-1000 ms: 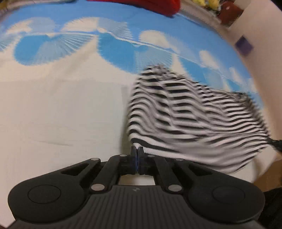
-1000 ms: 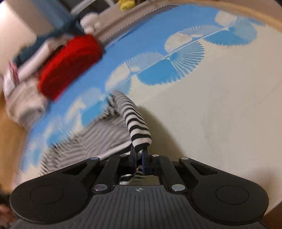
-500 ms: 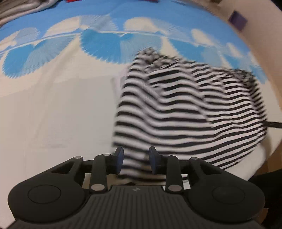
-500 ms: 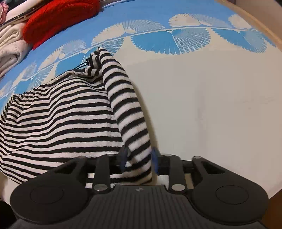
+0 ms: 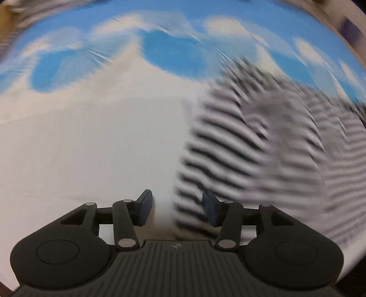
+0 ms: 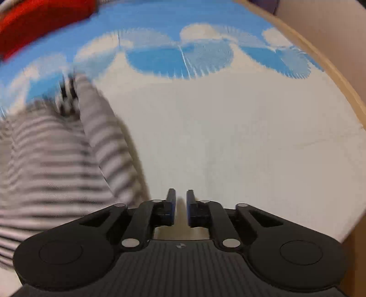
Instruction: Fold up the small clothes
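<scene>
A black-and-white striped garment [image 5: 263,160] lies on the white and blue cloth, blurred by motion. In the left wrist view it fills the right half; its near edge reaches between the fingers of my left gripper [image 5: 177,209], which is open and grips nothing. In the right wrist view the garment [image 6: 61,160] lies to the left. My right gripper [image 6: 181,206] sits over bare white cloth beside it, its jaws nearly together with a narrow gap and nothing between them.
The surface is a white cloth with a blue fan pattern [image 6: 178,59] at the far side. A red garment [image 6: 41,20] lies at the far left in the right wrist view. A wooden table edge [image 6: 338,75] runs along the right.
Both grippers have let go of the striped garment, which now lies on the cloth. The left jaws opened wider; the right gripper shifted right off the garment and its jaws narrowed.
</scene>
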{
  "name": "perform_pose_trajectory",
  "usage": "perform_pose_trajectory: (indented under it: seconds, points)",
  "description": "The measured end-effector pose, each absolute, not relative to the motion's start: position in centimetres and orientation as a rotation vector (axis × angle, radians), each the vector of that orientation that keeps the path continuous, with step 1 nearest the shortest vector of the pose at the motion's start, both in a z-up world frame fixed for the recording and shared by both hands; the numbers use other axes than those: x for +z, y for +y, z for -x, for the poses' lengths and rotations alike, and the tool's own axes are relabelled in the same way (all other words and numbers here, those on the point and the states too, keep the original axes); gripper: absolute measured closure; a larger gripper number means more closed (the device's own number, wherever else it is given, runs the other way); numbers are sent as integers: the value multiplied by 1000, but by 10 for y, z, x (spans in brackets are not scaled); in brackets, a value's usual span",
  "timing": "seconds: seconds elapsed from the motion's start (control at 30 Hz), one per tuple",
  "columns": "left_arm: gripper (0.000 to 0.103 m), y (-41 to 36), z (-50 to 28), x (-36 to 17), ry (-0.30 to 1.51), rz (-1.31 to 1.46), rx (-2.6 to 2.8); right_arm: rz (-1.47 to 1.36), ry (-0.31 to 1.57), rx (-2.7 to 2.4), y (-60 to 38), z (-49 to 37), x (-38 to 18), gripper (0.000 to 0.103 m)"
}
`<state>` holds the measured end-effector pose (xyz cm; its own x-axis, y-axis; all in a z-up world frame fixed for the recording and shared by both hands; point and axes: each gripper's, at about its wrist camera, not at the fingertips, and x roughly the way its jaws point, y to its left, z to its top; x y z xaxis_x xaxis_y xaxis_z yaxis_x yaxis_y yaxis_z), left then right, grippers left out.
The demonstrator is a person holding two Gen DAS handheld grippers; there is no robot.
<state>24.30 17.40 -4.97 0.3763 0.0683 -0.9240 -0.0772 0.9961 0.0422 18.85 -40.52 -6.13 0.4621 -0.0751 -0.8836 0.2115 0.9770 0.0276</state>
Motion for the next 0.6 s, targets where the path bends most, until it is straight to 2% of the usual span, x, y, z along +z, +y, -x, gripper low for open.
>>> perform_pose_trajectory:
  seconds: [0.03, 0.2, 0.4, 0.47, 0.5, 0.53, 0.57, 0.6]
  points:
    - [50, 177, -245, -46, 1148, 2, 133, -163, 1039, -159, -406, -190, -56, 78]
    - [49, 176, -253, -23, 984, 171, 46, -157, 864, -61, -382, -206, -33, 56]
    - [49, 138, -274, -29, 983, 82, -62, -42, 920, -48, -347, -251, -49, 54]
    - [50, 129, -280, -36, 993, 31, -65, -5, 953, -61, -339, -263, -57, 60]
    - [63, 129, -285, -40, 998, 14, -63, 18, 958, -74, -336, -268, -61, 72]
    - [80, 129, -289, -45, 1000, 0, -52, 41, 959, -92, -334, -273, -65, 96]
    - [101, 134, -295, -48, 1003, -13, -23, 46, 952, -106, -334, -278, -66, 102]
    - [101, 141, -296, -47, 978, -16, 36, 27, 933, -123, -336, -281, -66, 102]
